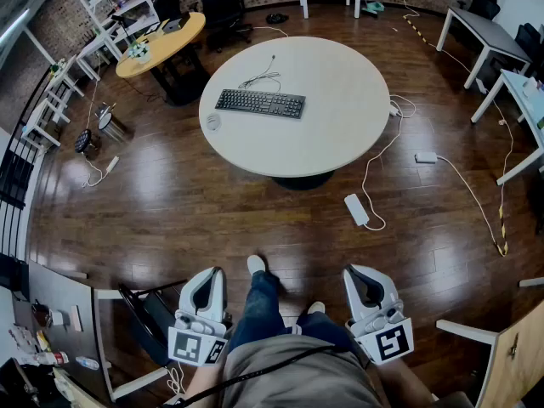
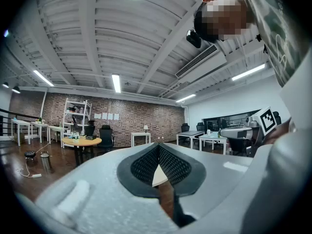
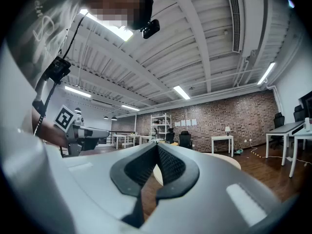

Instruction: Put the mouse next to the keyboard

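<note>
The round table [image 1: 340, 134] stands well ahead of me across the wooden floor, and both of my grippers are down by my knees, far from it. The keyboard [image 1: 260, 103] lies on the table's left half with its cable looped behind it. The mouse [image 1: 213, 121] sits just beside the keyboard's left end, near the table's edge, ahead of my left gripper [image 1: 212, 273] and well apart from it. My right gripper [image 1: 358, 271] is farther off to the other side.

Only the head view shows the mouse and keyboard. My left gripper [image 2: 158, 147] view has its jaws closed tip to tip with nothing between them, and just a pale sliver of table top shows in the gap below the tips. My right gripper [image 3: 157, 147] view gives the same: jaws together, empty, a slice of the table beyond. Those two views mostly take in the ceiling beams, the brick wall and the other gripper's marker cube off to the side.

The mouse is small and pale against the table, so I can't make out its shape or whether it has a cord
</note>
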The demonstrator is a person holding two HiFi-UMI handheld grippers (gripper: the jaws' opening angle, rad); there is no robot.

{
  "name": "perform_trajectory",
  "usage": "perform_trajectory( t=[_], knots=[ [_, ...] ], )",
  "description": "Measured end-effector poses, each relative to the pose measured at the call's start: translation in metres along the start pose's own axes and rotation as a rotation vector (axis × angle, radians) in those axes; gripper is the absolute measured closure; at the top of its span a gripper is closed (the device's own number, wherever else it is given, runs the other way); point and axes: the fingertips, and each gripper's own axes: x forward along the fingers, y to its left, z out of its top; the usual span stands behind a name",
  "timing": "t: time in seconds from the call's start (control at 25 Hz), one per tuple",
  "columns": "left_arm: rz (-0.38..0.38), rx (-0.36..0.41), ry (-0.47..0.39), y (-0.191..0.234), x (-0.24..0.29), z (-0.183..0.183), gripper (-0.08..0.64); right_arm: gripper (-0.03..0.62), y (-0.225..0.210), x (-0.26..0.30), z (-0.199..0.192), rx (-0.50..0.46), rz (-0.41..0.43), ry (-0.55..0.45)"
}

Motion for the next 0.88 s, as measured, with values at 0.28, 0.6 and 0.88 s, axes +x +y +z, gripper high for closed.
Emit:
perform_trajectory(
  t=[0.28,0.6,0.88],
  knots=[
    [-0.024,-0.015,-0.037,0.036,0.042,-0.003,0.558,0.588,-0.009,0.057,0.011,-0.022,-0.027,-0.038],
    [0.008,-0.02,-0.064,0.113,0.093,-0.003,0.558,0.588,-0.019,0.15,0.027,-0.057,-0.048,-0.049],
    [0.053,-0.041,-0.082,0.141,0.121,-0.002,0.558,0.588,-0.009,0.22,0.018,-0.046,0.034,-0.028]
  ],
)
